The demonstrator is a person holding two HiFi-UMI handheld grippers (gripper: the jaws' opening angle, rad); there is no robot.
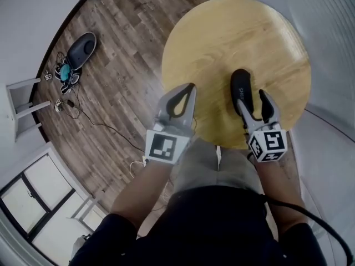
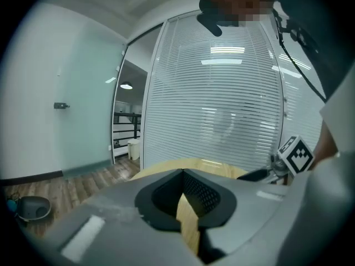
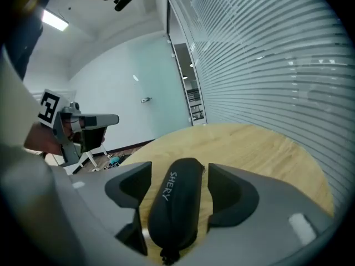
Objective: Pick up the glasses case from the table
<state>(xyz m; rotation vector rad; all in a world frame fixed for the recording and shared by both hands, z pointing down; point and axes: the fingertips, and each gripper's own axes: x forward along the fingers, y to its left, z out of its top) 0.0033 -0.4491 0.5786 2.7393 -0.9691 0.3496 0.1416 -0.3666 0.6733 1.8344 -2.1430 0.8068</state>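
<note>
A black glasses case point(image 1: 242, 90) lies on the round wooden table point(image 1: 238, 32), near the edge closest to me. My right gripper point(image 1: 254, 100) is open and straddles the case's near end, one jaw on each side. In the right gripper view the case point(image 3: 175, 204) lies lengthwise between the jaws with a gap at both sides, white lettering on top; the right gripper point(image 3: 176, 170) does not press on it. My left gripper point(image 1: 190, 87) is shut and holds nothing, hanging over the table's left edge. In the left gripper view the left gripper point(image 2: 183, 173) points across the table point(image 2: 206, 165).
The table stands on a dark wood floor point(image 1: 116, 65). On the floor to the left are a dark dome-shaped device point(image 1: 82, 49), cables and a white frame point(image 1: 22, 101). A glass wall with blinds point(image 3: 277, 65) lies beyond the table. My knees are below the table's near edge.
</note>
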